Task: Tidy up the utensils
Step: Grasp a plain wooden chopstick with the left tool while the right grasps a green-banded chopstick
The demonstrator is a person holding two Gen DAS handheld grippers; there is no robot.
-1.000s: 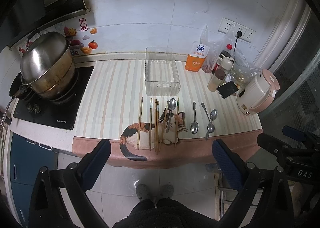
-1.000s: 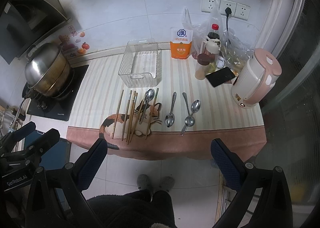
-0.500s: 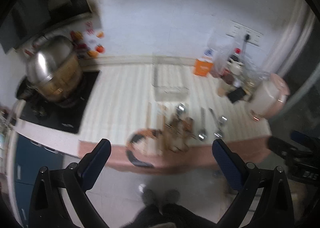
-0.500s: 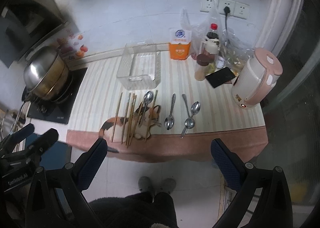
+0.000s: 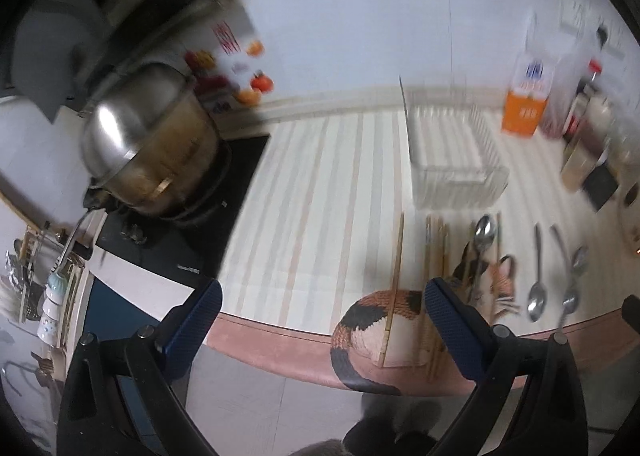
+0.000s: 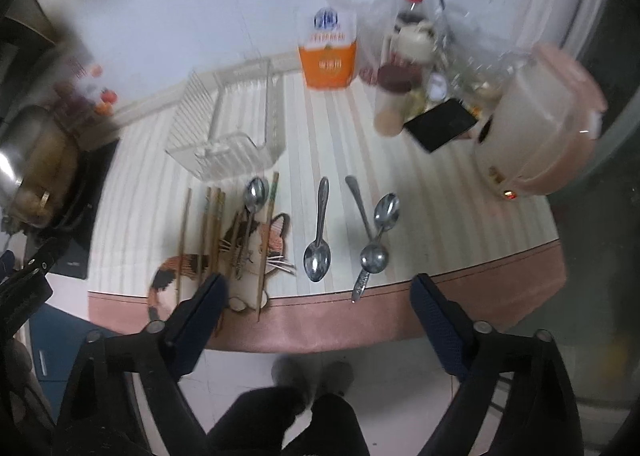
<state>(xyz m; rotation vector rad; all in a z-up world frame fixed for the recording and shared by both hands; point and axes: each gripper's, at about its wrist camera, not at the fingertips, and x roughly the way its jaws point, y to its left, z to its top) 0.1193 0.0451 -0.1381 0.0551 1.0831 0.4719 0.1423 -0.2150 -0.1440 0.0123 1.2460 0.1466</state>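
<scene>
Several wooden chopsticks [image 6: 212, 224] lie side by side on a striped mat [image 6: 432, 224] with a cat picture. One spoon [image 6: 255, 196] lies among them. Right of them lie three more spoons [image 6: 318, 252], two of them crossed. A clear plastic basket [image 6: 228, 140] stands empty behind. My right gripper [image 6: 316, 296] hovers over the mat's front edge, its jaws closing with nothing held between them. In the blurred left wrist view my left gripper [image 5: 324, 308] is open, left of the chopsticks [image 5: 396, 276], the spoons [image 5: 538, 280] and the basket [image 5: 452, 164].
A steel pot [image 5: 148, 140] sits on a black stove [image 5: 200, 232] at the left. An orange carton [image 6: 330, 60], bottles, a dark phone [image 6: 440, 124] and a pink-and-white kettle [image 6: 540, 128] crowd the back right. The person's legs [image 6: 296, 416] stand below the counter edge.
Both grippers have come down and closer to the counter, so the utensils look larger. The left view has swung toward the stove. The right jaws stand slightly narrower.
</scene>
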